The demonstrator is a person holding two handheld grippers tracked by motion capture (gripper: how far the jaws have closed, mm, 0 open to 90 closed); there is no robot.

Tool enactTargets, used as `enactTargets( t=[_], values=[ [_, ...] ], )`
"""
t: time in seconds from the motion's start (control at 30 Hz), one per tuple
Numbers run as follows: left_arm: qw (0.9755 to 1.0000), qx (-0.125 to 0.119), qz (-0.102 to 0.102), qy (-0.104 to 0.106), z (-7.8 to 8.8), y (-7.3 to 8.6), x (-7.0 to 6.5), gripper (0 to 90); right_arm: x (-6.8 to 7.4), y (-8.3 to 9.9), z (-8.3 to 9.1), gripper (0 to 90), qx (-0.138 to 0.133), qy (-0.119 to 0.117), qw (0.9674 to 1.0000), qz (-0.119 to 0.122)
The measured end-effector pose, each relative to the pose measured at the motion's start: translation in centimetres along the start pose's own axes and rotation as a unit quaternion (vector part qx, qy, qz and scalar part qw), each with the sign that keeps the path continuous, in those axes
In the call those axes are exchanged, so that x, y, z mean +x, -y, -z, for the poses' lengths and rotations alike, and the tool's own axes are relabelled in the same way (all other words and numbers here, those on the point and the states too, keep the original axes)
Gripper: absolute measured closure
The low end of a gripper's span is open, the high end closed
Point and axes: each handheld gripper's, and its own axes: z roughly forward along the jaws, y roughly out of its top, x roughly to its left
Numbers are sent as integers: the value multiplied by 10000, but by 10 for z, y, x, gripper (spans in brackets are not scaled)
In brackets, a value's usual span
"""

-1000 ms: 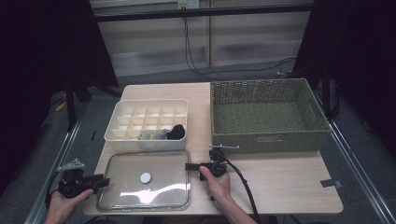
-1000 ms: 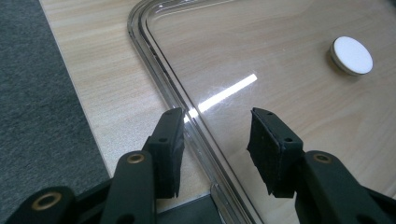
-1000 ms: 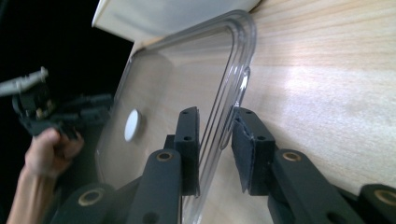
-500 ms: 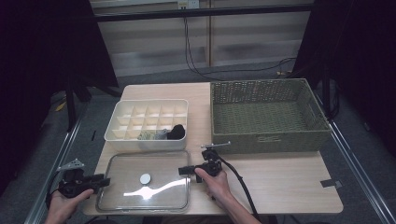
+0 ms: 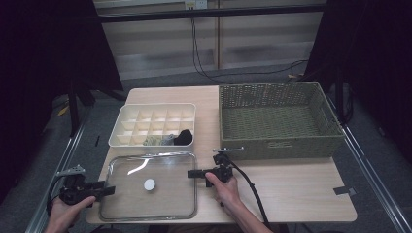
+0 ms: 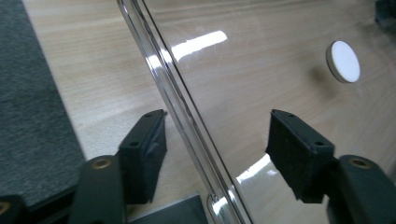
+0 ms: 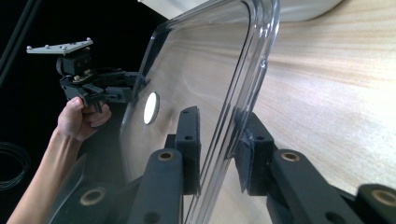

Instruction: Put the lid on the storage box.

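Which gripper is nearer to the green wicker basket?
Right. The right gripper sits at the clear lid's right edge, just in front of the basket. The left gripper is at the lid's left edge, across the lid from it.

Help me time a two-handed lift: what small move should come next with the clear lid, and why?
Probably close the left claw on the rim of the clear lid. Its jaws have just opened and straddle the rim with gaps either side, while the right claw, just closing, seems to pinch the opposite rim.
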Motion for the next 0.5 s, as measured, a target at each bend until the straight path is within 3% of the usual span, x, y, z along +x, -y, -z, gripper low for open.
enactTargets(
  t=[0.2, 0.3, 0.5],
  values=[
    [9992, 90, 128, 355, 3, 4, -1, 324, 1, 0, 0, 731, -27, 39, 10000, 18],
    [9993, 202, 76, 308, 2, 1, -3, 351, 2, 0, 1, 730, -29, 70, 9999, 67],
    [9990, 171, 164, 376, 0, 0, -2, 400, 7, -1, 2, 722, -67, 140, 9996, 254]
  ],
)
